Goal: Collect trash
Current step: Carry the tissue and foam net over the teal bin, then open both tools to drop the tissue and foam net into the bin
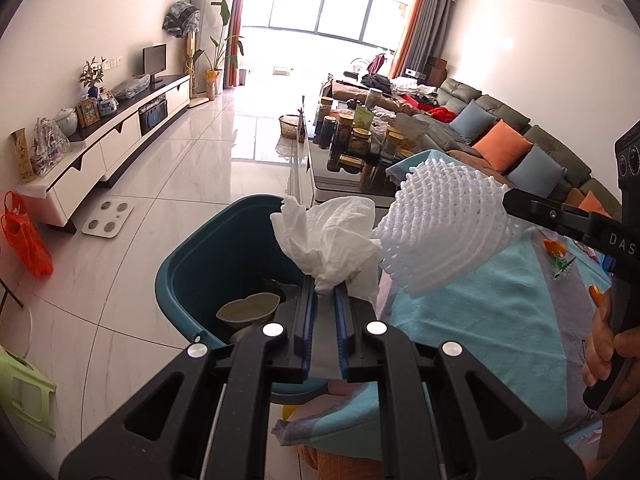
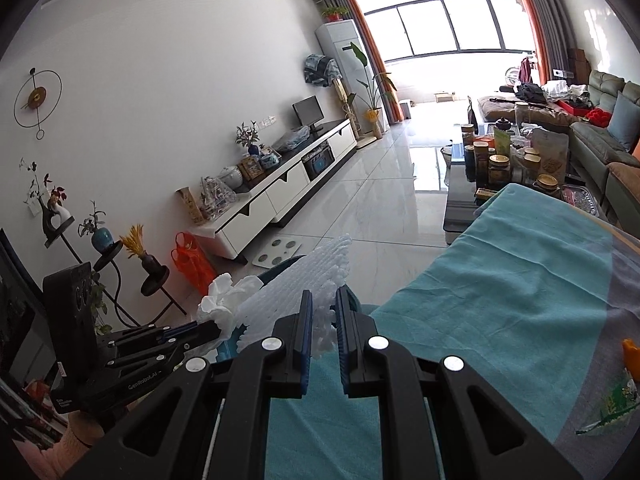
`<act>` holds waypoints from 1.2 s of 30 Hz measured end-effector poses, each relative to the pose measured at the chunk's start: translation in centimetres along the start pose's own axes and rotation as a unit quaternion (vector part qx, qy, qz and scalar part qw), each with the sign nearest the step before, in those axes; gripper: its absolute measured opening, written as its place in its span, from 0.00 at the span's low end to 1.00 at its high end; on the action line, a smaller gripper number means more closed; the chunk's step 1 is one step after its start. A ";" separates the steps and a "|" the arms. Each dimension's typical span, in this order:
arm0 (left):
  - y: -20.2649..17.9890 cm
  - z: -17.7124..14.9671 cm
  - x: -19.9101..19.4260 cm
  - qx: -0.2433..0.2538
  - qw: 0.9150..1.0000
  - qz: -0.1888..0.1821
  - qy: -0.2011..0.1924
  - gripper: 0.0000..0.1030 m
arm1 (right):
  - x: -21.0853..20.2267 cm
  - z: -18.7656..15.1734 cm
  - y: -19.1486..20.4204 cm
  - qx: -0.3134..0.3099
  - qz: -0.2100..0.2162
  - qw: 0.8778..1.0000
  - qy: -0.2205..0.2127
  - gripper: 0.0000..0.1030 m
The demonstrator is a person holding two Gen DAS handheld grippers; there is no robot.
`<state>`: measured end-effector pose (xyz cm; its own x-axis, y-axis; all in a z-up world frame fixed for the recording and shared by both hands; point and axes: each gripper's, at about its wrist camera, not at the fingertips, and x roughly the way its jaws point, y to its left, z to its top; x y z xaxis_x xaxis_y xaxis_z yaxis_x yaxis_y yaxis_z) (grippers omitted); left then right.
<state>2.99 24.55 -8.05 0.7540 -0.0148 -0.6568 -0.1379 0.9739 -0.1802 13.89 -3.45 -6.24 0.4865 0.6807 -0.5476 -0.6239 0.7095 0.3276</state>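
My left gripper [image 1: 325, 280] is shut on a crumpled white tissue [image 1: 328, 236] and holds it over the near rim of a teal trash bin [image 1: 180, 280] on the floor. The bin holds a grey paper bowl [image 1: 248, 310] and dark scraps. My right gripper [image 2: 323, 300] is shut on a white foam fruit net [image 2: 304, 280] and holds it over the table's left edge, beside the tissue [image 2: 218, 304]. In the left wrist view the net [image 1: 444, 224] hangs from the right gripper's fingers [image 1: 532, 208], just right of the tissue.
The table has a teal and grey cloth [image 2: 500, 280]. An orange peel [image 1: 554, 246] and a green-printed wrapper [image 2: 612, 404] lie on it at the right. A glass coffee table with jars [image 1: 360, 140], a sofa [image 1: 520, 136], a TV cabinet [image 1: 120, 136] and a scale [image 1: 107, 218] stand around.
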 end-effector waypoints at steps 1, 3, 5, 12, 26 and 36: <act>0.2 0.0 0.2 -0.002 1.000 0.003 0.002 0.10 | 0.5 0.1 0.1 -0.003 0.001 1.000 0.004 0.10; 0.9 -0.1 0.5 -0.005 1.000 0.007 0.006 0.11 | 1.4 0.0 0.5 -0.006 0.001 1.000 0.011 0.10; 1.3 -0.2 0.9 -0.007 1.000 0.013 0.009 0.11 | 2.3 0.0 0.8 -0.010 0.001 1.000 0.020 0.10; 2.7 -0.6 2.6 -0.020 0.999 0.022 0.025 0.11 | 5.0 -0.2 1.8 -0.022 -0.002 0.999 0.049 0.10; 3.9 -0.8 5.8 -0.032 0.997 0.041 0.049 0.16 | 9.7 -1.2 3.5 -0.031 -0.005 0.993 0.114 0.12; 3.3 -0.9 5.5 -0.031 0.998 0.049 0.037 0.26 | 10.2 -1.2 4.0 -0.031 -0.004 0.991 0.127 0.21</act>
<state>6.08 27.47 -12.93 0.6862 0.0610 -0.7248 -0.2502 0.9555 -0.1564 15.65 6.06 -11.42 0.3275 0.6012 -0.7289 -0.6601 0.6975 0.2788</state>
